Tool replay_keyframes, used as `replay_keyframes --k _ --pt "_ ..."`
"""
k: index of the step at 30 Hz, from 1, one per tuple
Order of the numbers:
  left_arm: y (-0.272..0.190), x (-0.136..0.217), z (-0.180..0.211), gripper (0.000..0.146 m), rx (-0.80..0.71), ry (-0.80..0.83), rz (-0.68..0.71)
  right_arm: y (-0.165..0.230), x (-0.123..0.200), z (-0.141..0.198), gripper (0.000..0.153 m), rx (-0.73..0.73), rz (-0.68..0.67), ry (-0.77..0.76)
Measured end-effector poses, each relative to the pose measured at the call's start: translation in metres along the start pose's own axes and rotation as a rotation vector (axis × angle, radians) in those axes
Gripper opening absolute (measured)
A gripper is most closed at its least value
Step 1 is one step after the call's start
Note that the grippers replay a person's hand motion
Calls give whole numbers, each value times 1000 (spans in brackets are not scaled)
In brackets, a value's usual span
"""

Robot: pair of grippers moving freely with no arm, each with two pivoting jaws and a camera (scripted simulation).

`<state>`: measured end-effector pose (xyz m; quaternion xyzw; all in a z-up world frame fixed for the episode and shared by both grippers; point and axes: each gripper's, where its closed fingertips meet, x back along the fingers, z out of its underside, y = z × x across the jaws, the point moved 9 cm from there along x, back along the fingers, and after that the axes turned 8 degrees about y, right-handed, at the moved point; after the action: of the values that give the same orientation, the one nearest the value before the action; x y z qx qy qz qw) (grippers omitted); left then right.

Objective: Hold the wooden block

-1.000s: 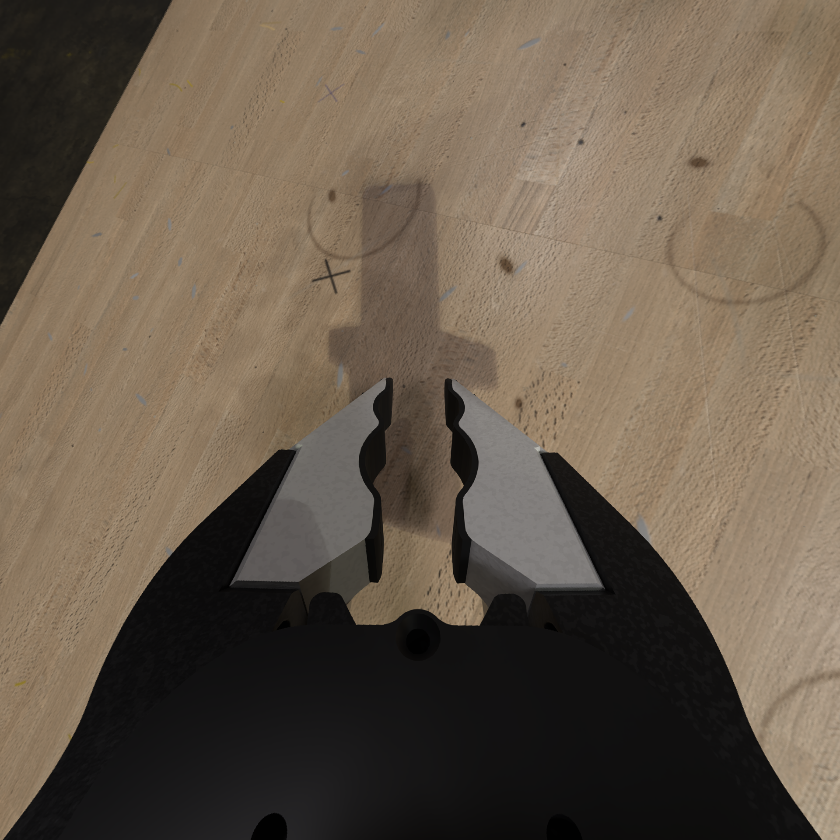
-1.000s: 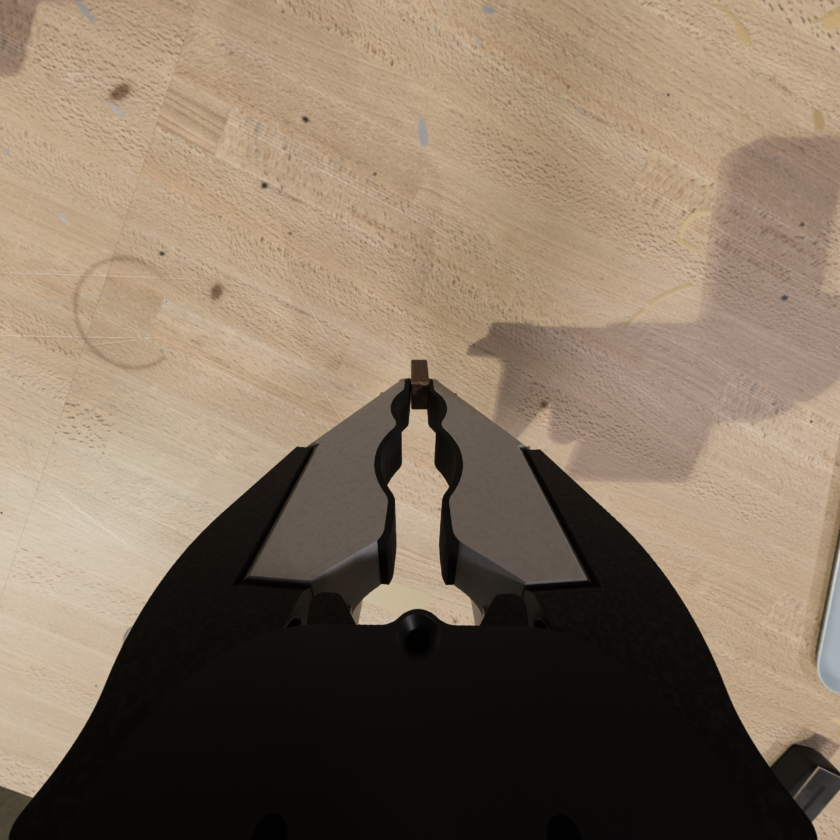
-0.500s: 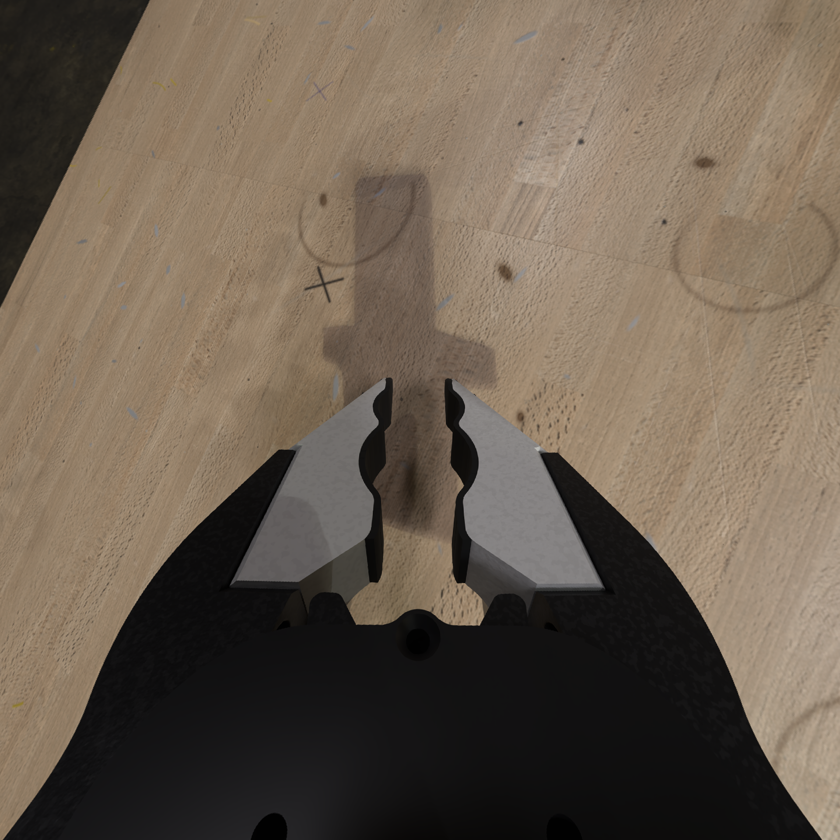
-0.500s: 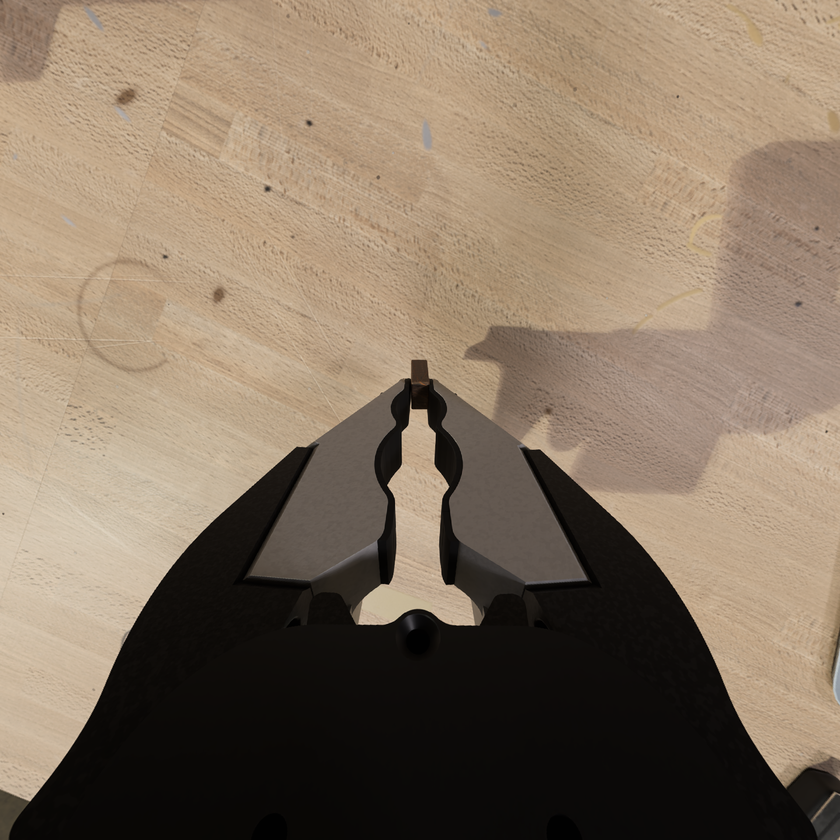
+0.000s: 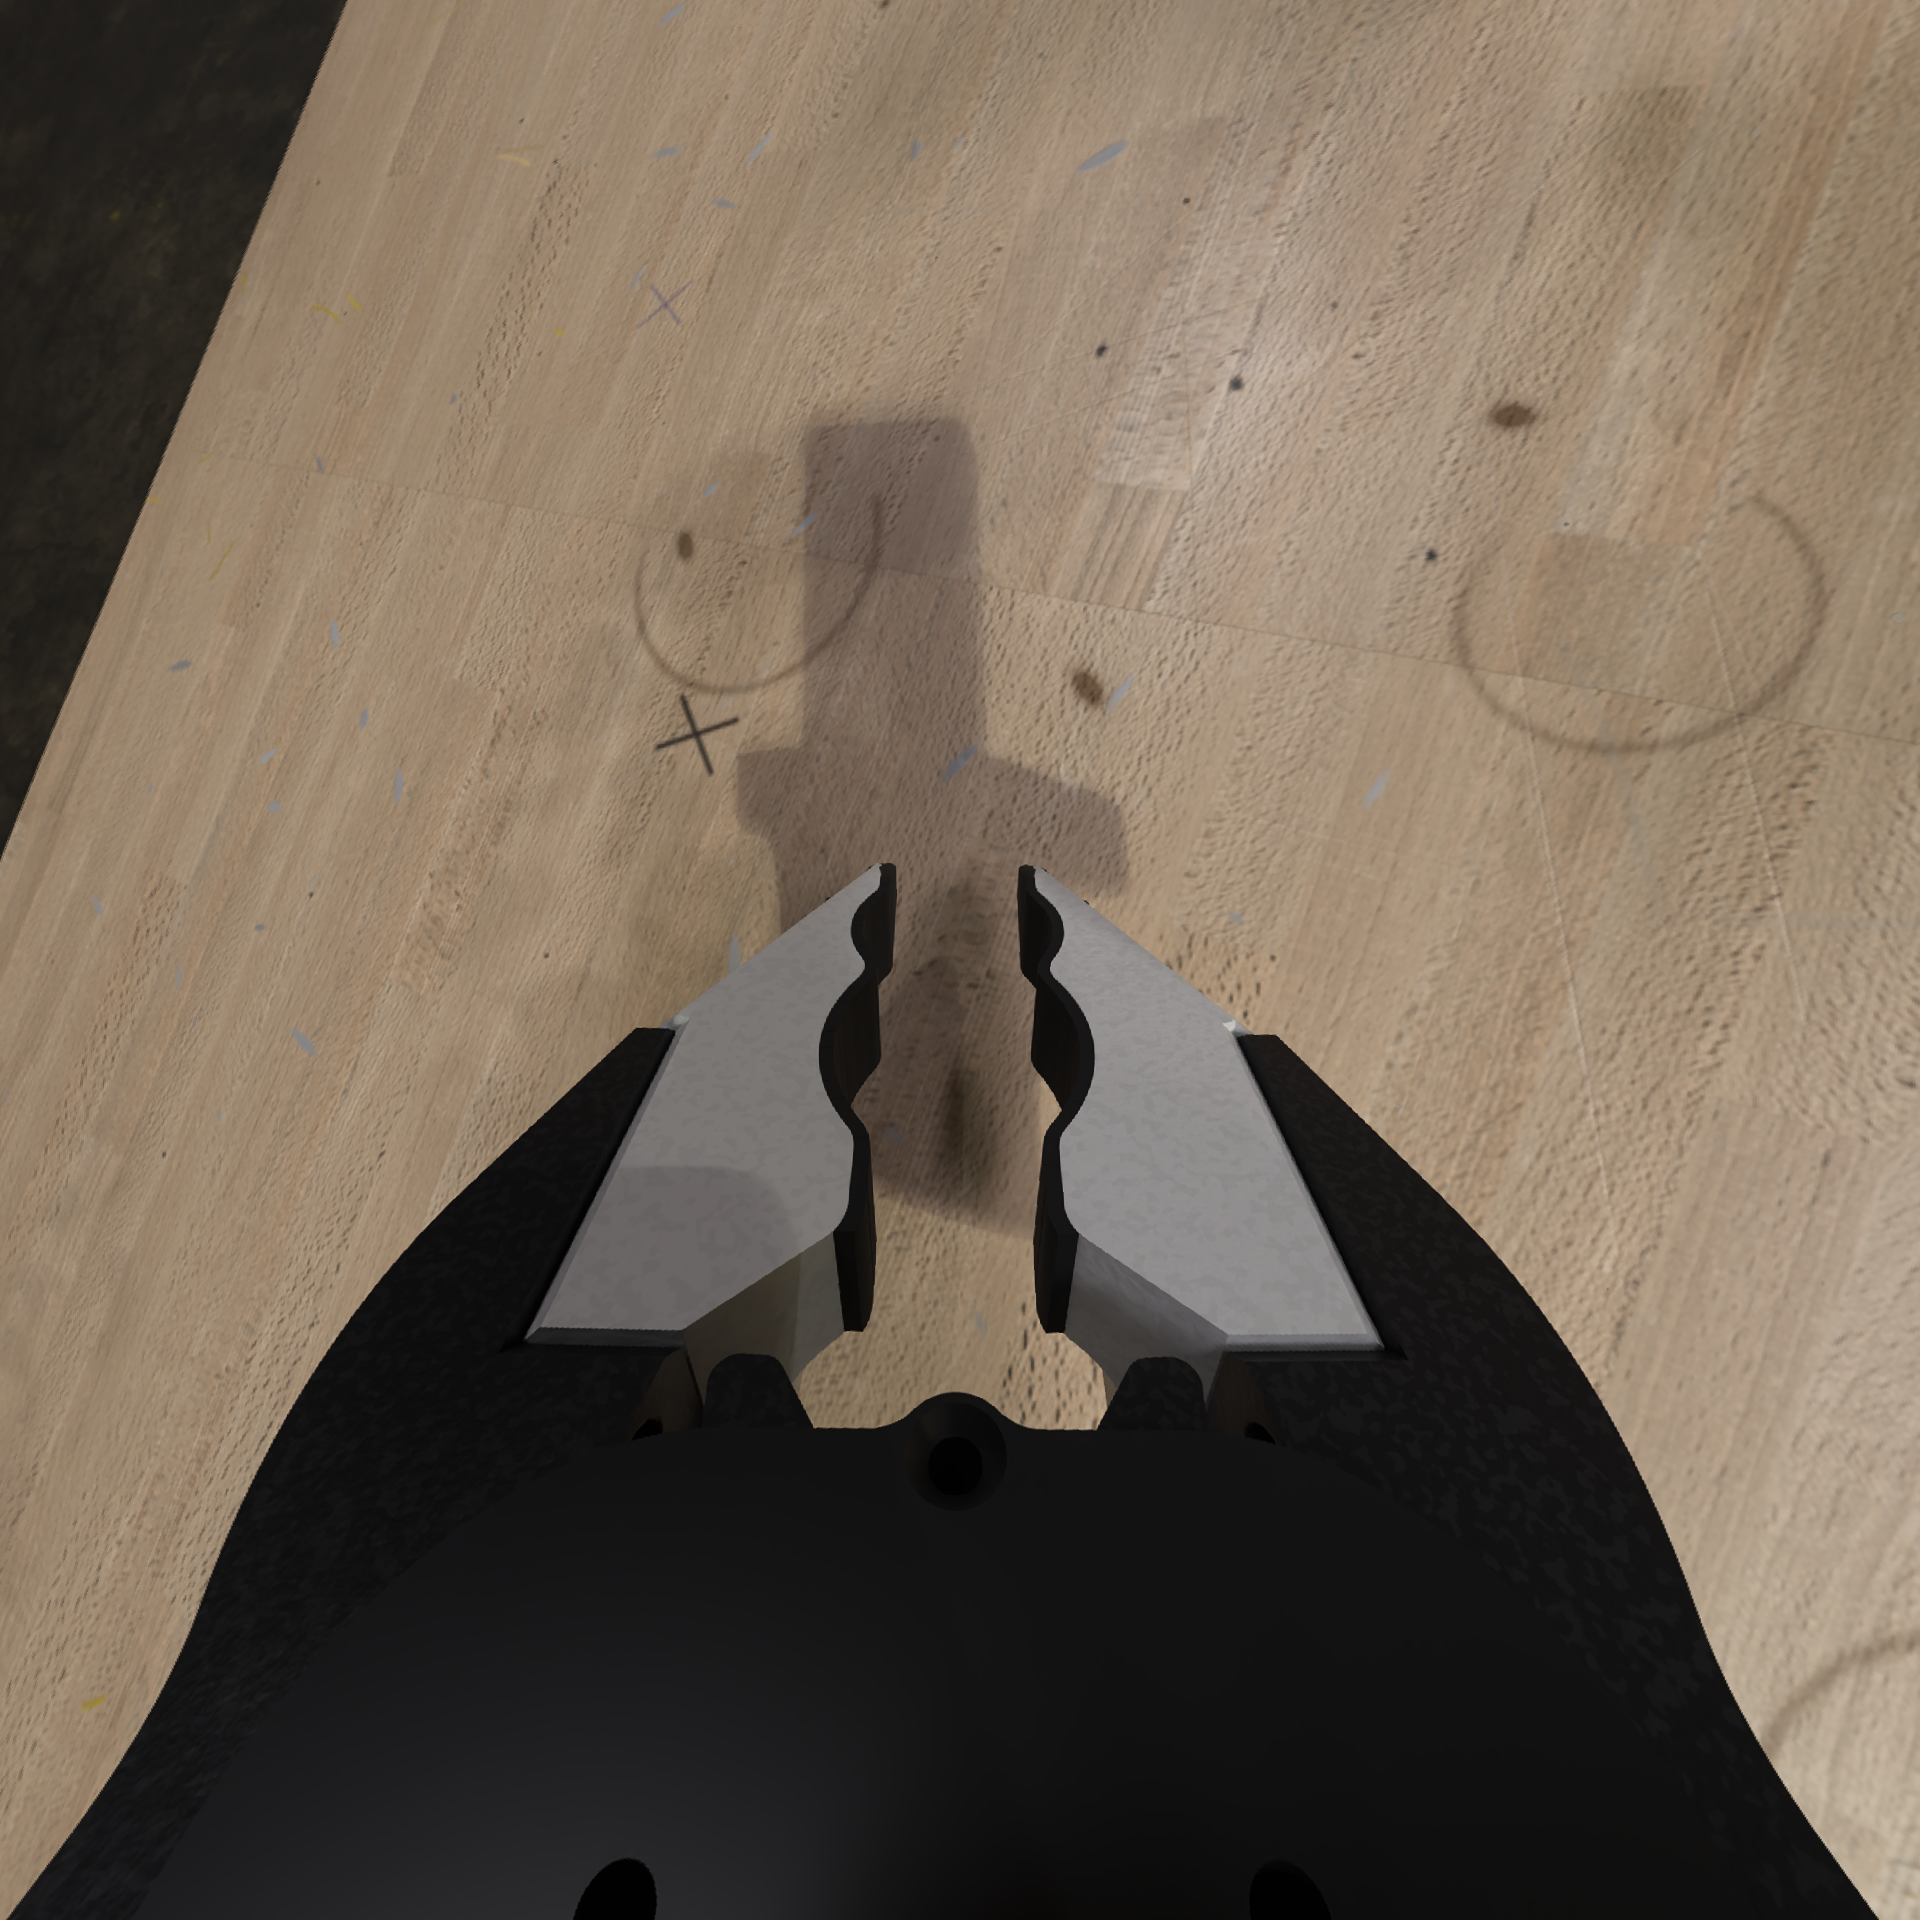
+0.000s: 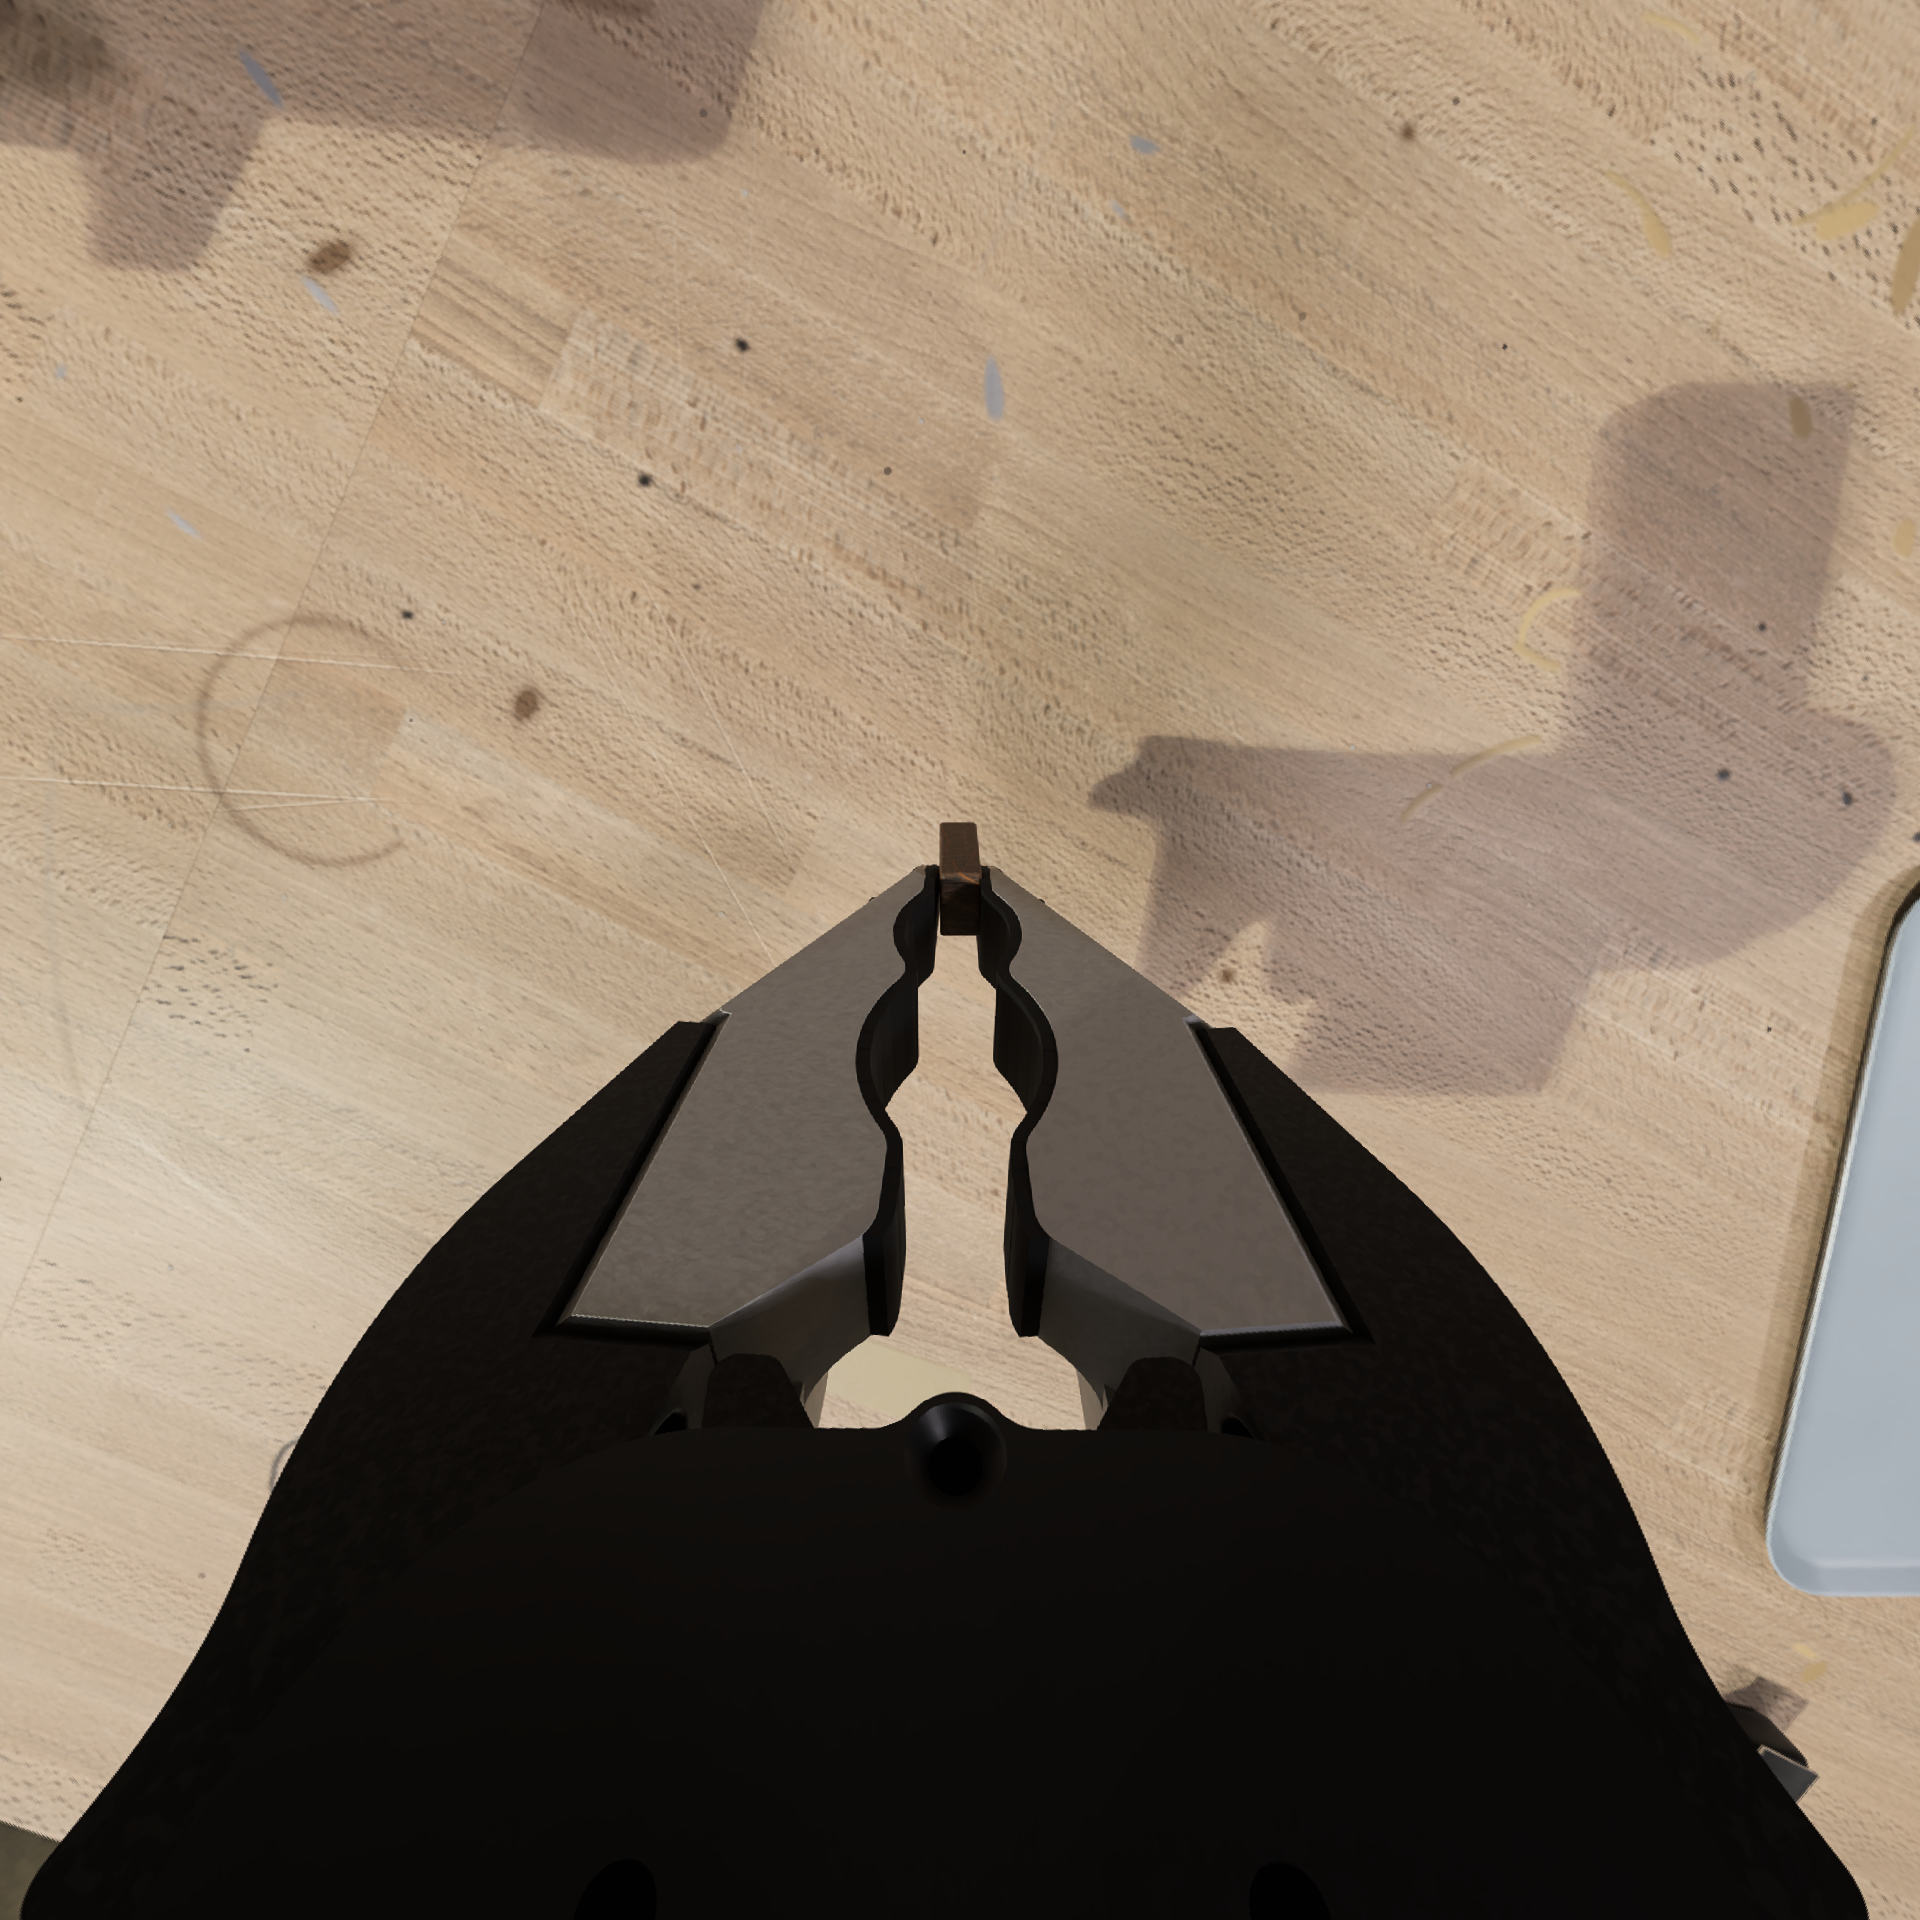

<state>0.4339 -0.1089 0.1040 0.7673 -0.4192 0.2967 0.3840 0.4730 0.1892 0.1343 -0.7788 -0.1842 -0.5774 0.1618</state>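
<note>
In the right wrist view my right gripper [image 6: 958,883] is shut on a small dark brown wooden block [image 6: 958,868]. The block is pinched between the fingertips and its top end sticks out past them. It is held above the light wooden table [image 6: 727,499]. In the left wrist view my left gripper [image 5: 956,883] is open and empty, with a clear gap between its fingers. It hangs over the wooden table [image 5: 1351,935] and its shadow falls just ahead. The block does not show in the left wrist view.
A pale grey tray [image 6: 1860,1299] lies at the right edge of the right wrist view, with a small dark object [image 6: 1771,1756] below it. The table's left edge and dark floor [image 5: 104,312] show in the left wrist view. Ring stains and a pencilled cross [image 5: 698,734] mark the wood.
The right gripper has risen with the block, so more table and more of the grey tray show. The left gripper has drifted slightly and stays open.
</note>
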Motion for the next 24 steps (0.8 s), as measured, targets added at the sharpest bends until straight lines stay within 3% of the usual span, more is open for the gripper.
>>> replay_keyframes --k 9,24 --pt "14 9 9 23 77 6 -26 -2 1 7 6 -19 -1 15" --pt "15 5 14 23 57 29 -25 -2 0 24 6 -73 4 -20"
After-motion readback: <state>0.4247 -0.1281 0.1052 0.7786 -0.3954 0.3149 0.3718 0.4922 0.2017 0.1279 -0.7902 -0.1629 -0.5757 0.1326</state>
